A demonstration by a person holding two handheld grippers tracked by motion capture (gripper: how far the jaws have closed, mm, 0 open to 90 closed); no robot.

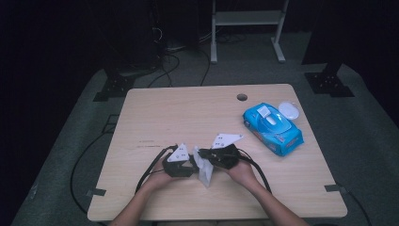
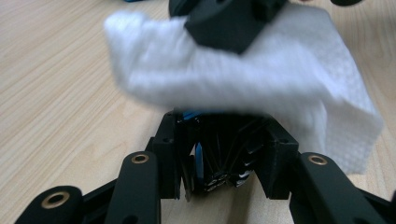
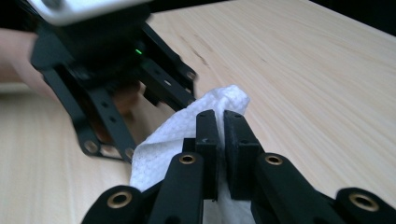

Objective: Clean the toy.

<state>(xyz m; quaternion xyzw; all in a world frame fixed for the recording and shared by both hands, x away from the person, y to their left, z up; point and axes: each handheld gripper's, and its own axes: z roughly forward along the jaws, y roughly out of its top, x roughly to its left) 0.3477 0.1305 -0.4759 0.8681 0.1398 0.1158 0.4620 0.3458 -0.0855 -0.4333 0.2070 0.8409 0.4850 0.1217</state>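
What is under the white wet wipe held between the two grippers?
Under the white textured wet wipe lies bare light wooden tabletop. The strip of table directly beneath its hanging lower edge is covered from the high view.

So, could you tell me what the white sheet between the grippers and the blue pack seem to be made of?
The white sheet looks like a soft non-woven wipe or tissue: matte, with a fine embossed weave, and it drapes and creases. The blue pack looks like glossy plastic film, probably a wet-wipe pack, with a white flip lid that looks like hard plastic.
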